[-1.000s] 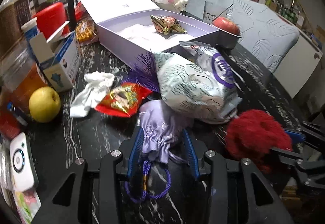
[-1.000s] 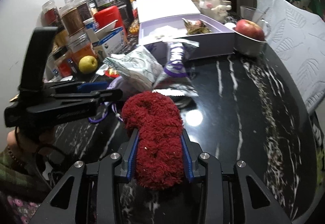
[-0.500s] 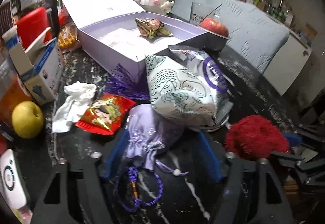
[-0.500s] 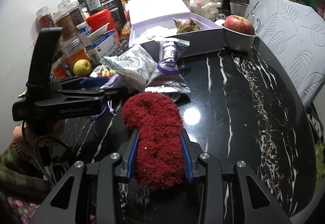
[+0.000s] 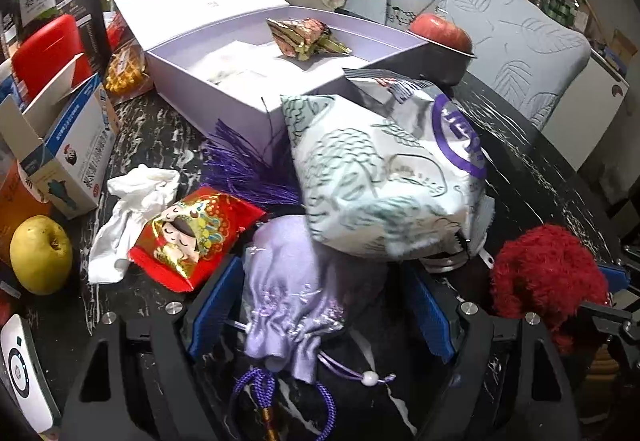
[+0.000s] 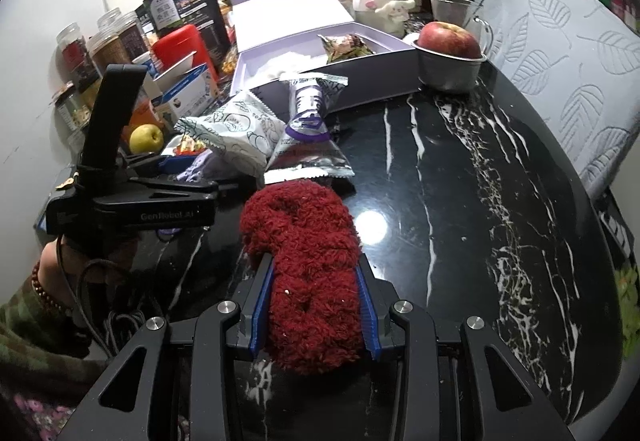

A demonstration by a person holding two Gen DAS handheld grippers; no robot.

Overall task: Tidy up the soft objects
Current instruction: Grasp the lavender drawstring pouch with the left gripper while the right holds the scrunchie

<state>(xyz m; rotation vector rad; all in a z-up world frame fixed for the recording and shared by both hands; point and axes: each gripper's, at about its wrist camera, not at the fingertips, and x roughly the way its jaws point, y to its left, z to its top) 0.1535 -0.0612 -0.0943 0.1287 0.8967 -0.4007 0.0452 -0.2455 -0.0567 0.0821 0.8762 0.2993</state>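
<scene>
A lilac drawstring pouch (image 5: 296,293) lies on the black marble table between the spread blue fingers of my left gripper (image 5: 320,301), which is open around it without pinching. A white patterned snack bag (image 5: 376,181) lies over its far end. My right gripper (image 6: 316,301) is shut on a red fluffy soft object (image 6: 308,269), which also shows at the right in the left wrist view (image 5: 548,277). An open lilac box (image 5: 256,73) holds a brocade pouch (image 5: 304,37) and white paper.
A red foil packet (image 5: 192,237), crumpled white tissue (image 5: 132,213), purple tassel (image 5: 244,169) and yellow apple (image 5: 40,257) lie left of the pouch. Jars, cartons and a red container (image 6: 180,45) crowd the back left. A red apple in a metal bowl (image 6: 448,61) stands beside the box.
My left gripper has opened from its grip on the lilac pouch, which now lies loose between the fingers. The right gripper still holds the red soft object.
</scene>
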